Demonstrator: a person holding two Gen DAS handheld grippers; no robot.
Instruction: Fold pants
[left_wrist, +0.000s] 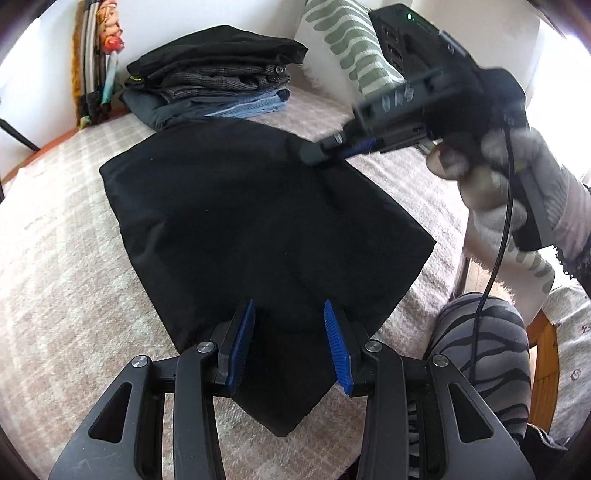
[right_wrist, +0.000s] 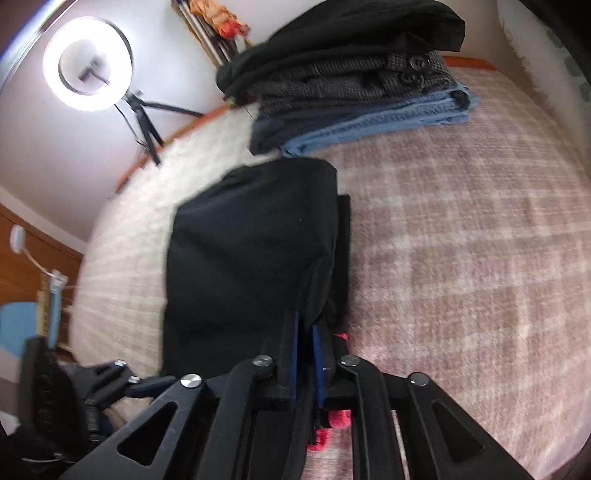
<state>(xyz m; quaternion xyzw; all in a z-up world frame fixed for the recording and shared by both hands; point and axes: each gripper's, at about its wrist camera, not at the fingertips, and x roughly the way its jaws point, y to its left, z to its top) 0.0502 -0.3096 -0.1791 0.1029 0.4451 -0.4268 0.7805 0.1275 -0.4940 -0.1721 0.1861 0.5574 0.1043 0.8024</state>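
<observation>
While the left tool (left_wrist: 289, 345) stands spread over the pants (left_wrist: 258, 221), the right tool's (right_wrist: 305, 356) grip is unclear.

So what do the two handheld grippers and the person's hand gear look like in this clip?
Both are black linkage grippers with silver pivot bolts and ribbed blue pads. The left gripper shows triangular cut-outs in its arms. The right gripper has a boxy black body with a green indicator light and a thin black cable hanging from it. The right hand wears a pale knit glove.

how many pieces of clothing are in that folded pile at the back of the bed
4 that show: a black piece on top, a grey buttoned one under it, blue denim below, and a dark one at the bottom; more may be hidden.
</observation>
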